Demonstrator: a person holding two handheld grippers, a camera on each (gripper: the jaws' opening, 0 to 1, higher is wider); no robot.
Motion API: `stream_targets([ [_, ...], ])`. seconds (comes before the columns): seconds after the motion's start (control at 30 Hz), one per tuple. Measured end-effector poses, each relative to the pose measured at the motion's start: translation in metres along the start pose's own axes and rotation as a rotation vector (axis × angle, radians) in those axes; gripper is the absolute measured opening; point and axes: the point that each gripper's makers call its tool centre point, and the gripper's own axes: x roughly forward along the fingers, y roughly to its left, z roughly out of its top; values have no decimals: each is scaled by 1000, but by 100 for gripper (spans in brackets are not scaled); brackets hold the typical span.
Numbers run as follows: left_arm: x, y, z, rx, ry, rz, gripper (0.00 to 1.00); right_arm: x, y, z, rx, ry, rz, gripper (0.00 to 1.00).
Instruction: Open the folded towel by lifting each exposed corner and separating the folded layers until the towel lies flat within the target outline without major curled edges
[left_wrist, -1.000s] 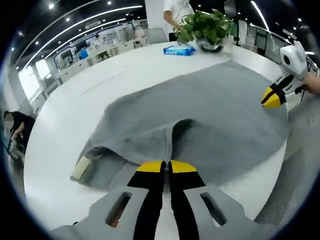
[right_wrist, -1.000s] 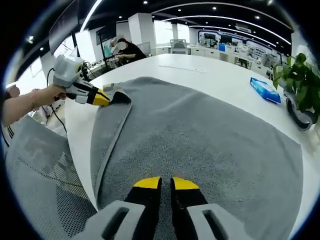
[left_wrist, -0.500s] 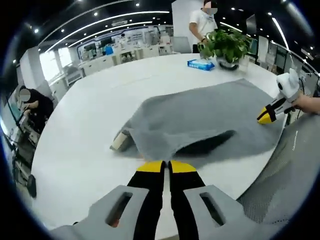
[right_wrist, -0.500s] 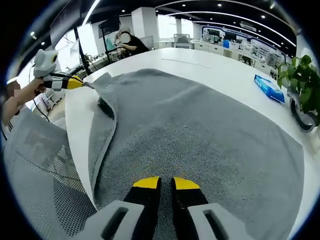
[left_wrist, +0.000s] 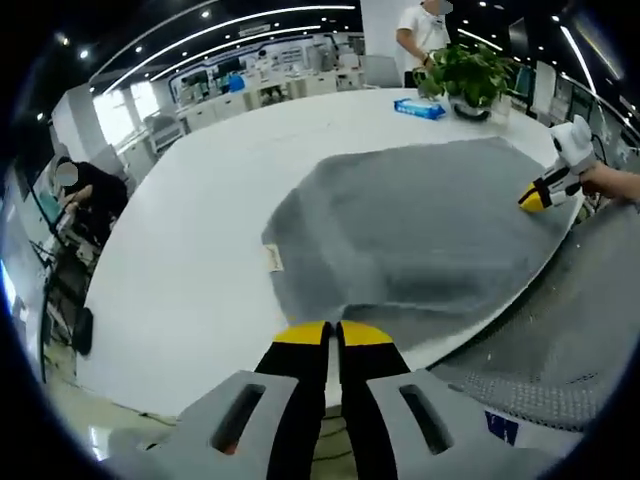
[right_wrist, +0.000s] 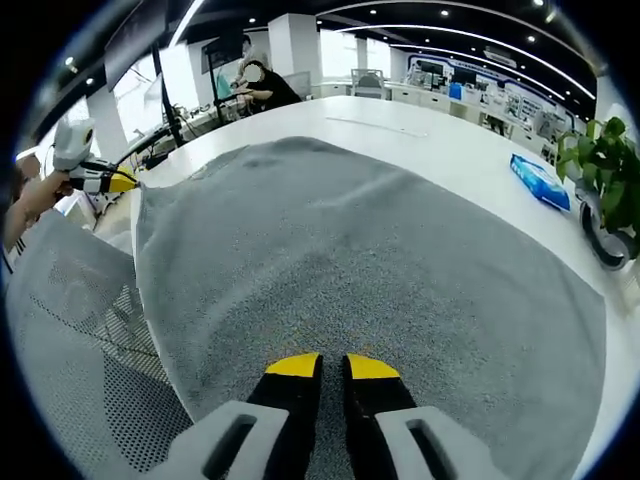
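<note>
Both tools (left_wrist: 332, 331) (right_wrist: 332, 364) pinching grey towel (right_wrist: 380, 260), spread flat

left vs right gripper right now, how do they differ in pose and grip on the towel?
The left gripper sits at the towel corner by the table edge; the right gripper sits over the towel's near edge. The left gripper pulls its corner outward; the right gripper presses or pinches low. Both have yellow-tipped jaws closed together.
</note>
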Motion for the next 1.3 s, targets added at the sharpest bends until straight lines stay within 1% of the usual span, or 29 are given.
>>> stream_targets([
  [0.03,0,3,-6,-2,11,6,2,0,0,0,-1,0,0,5],
  [0.13,1,5,-17,-20,32,-6,2,-1,1,0,-5,0,-1,5],
  [0.17,2,6,-23,-20,47,-7,2,-1,1,0,-4,0,-1,5],
  [0.3,5,4,-40,-16,100,-27,2,0,0,0,-5,-1,-1,5],
  [0.37,8,7,-48,-5,120,-26,1,0,0,0,-6,-2,0,5],
  [0.4,8,9,-53,1,142,-25,0,0,0,0,-5,-2,0,5],
  [0.47,11,11,-59,8,153,-29,0,0,0,0,-3,-3,1,5],
  [0.57,15,12,-60,6,145,-34,0,0,0,0,-3,-3,1,5],
  [0.7,22,12,-67,8,170,-34,1,0,0,1,-3,-4,1,5],
  [0.73,21,13,-67,-20,170,-31,2,0,0,1,-3,-5,2,5],
  [0.77,19,14,-66,-77,175,-24,3,0,0,1,-2,-5,2,5],
  [0.8,19,17,-67,-98,181,-13,5,0,0,0,-1,-6,3,5],
  [0.83,19,21,-68,-111,194,-9,10,0,0,0,0,-6,3,5],
  [0.87,20,22,-67,-113,193,-14,13,0,0,0,3,-6,4,5],
  [0.93,18,24,-62,-132,178,-25,15,0,0,0,4,-7,5,5],
  [0.97,18,26,-56,-157,152,-24,16,0,0,0,7,-8,6,5],
  [1.0,17,28,-45,-186,117,-27,18,0,0,0,8,-8,6,5],
  [1.03,16,30,-38,-200,101,-25,20,0,0,0,10,-9,6,5],
  [1.07,16,37,-27,-207,73,-8,21,0,0,0,12,-9,6,5],
  [1.1,17,40,-19,-206,56,-4,20,0,-1,0,14,-10,6,5],
  [1.13,19,44,-10,-215,43,-6,20,0,-1,0,16,-11,7,5],
  [1.17,22,46,-3,-218,35,-7,20,0,-1,0,18,-11,7,5],
  [1.2,27,50,9,-222,13,-6,20,0,-1,0,20,-11,7,5],
  [1.3,39,56,34,-213,-24,-7,20,0,-1,1,21,-12,7,5],
])
